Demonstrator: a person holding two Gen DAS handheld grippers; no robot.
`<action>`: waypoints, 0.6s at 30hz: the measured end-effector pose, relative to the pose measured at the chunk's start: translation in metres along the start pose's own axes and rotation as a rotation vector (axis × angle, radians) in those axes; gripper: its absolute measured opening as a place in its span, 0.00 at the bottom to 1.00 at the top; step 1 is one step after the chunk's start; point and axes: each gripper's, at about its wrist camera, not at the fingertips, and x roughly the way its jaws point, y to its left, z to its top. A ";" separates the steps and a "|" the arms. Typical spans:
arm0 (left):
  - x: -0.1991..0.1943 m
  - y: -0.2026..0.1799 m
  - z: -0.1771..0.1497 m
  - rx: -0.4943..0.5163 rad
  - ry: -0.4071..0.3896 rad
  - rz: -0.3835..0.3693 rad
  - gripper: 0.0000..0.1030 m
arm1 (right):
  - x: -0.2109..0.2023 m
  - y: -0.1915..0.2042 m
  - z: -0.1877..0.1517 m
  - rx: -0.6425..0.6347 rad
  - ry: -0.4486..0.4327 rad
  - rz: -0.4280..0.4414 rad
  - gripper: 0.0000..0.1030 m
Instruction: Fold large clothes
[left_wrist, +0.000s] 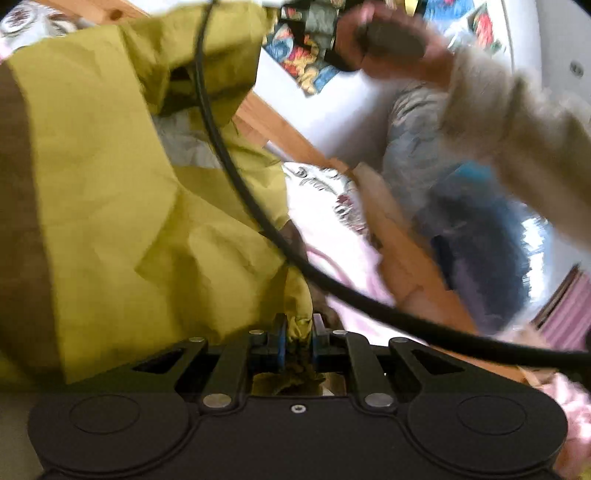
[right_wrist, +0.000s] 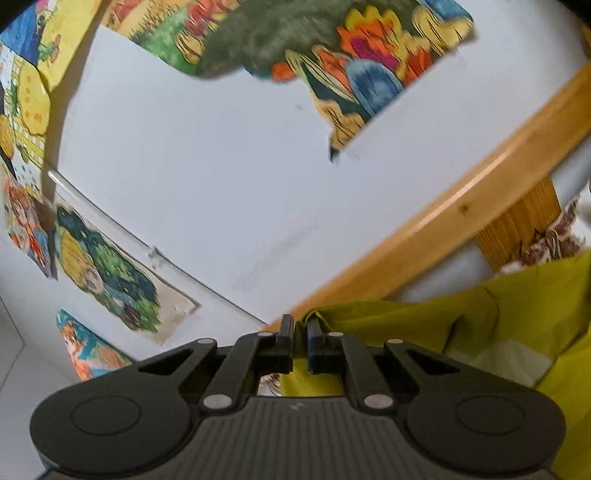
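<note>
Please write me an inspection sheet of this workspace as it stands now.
Surface: bed with patterned sheet, wooden bed frame.
Job's things: olive-yellow garment, lifted and creased, held at two places.
Clutter: pink cloth beside the garment.
Grippers: left gripper shut on the garment; right gripper shut on the garment's edge.
Cables: black cable sweeps across the garment.
Surroundings: white wall with colourful pictures; a hand in a fuzzy sleeve.
</note>
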 end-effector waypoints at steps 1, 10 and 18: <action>0.014 0.001 -0.001 0.007 0.023 0.016 0.12 | -0.009 -0.002 0.004 0.000 -0.009 0.008 0.08; 0.030 0.013 0.010 -0.030 0.176 0.050 0.36 | -0.014 -0.027 0.011 0.127 -0.102 0.028 0.08; -0.045 0.033 0.031 -0.050 0.209 0.178 0.61 | -0.020 -0.053 -0.012 0.047 -0.050 -0.006 0.10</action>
